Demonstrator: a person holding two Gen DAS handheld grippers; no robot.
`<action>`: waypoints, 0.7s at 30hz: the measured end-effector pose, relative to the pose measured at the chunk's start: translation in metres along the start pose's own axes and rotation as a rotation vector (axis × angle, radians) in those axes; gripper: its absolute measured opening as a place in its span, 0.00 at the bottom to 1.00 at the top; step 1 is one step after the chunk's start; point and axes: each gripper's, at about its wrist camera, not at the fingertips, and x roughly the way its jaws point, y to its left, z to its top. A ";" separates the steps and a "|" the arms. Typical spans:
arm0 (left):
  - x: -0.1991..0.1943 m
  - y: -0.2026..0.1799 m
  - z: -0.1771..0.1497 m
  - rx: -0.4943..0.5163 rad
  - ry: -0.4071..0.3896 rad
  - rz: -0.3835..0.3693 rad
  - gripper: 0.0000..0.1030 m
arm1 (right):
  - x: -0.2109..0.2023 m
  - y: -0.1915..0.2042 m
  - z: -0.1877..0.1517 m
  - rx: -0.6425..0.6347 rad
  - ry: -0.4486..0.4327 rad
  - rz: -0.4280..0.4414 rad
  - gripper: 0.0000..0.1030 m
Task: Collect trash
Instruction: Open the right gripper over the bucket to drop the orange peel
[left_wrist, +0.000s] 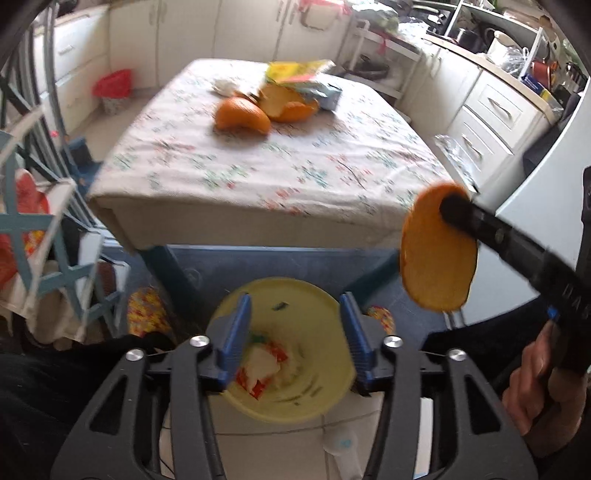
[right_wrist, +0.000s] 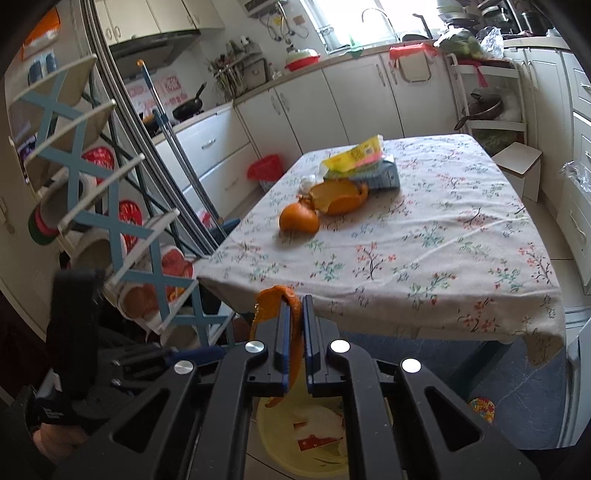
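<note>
Right wrist view: our right gripper (right_wrist: 294, 314) is clamped on a peel (right_wrist: 273, 301), pinched edge-on so it hangs down between the fingers, above the bin (right_wrist: 275, 443) on the floor by the table (right_wrist: 424, 236). Left gripper (left_wrist: 295, 332) is spread apart with nothing in it, hovering over the bin, which already holds wrappers. We'd guess the peel gets dropped in next. 2 more peels (right_wrist: 321, 206) and a packet (right_wrist: 358, 155) are on the table yet to be collected.

Both wrist cameras look forward from the near table (left_wrist: 258, 173) edge, sharing the yellow bin (right_wrist: 280, 439) close below.
</note>
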 end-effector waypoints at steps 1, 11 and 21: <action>-0.003 0.001 0.001 0.003 -0.026 0.032 0.52 | 0.002 0.001 -0.001 -0.002 0.008 -0.003 0.08; -0.036 0.010 0.015 -0.015 -0.220 0.183 0.80 | 0.023 0.010 -0.015 -0.034 0.092 -0.019 0.10; -0.043 0.014 0.014 -0.036 -0.266 0.212 0.83 | 0.032 0.015 -0.023 -0.062 0.135 -0.029 0.45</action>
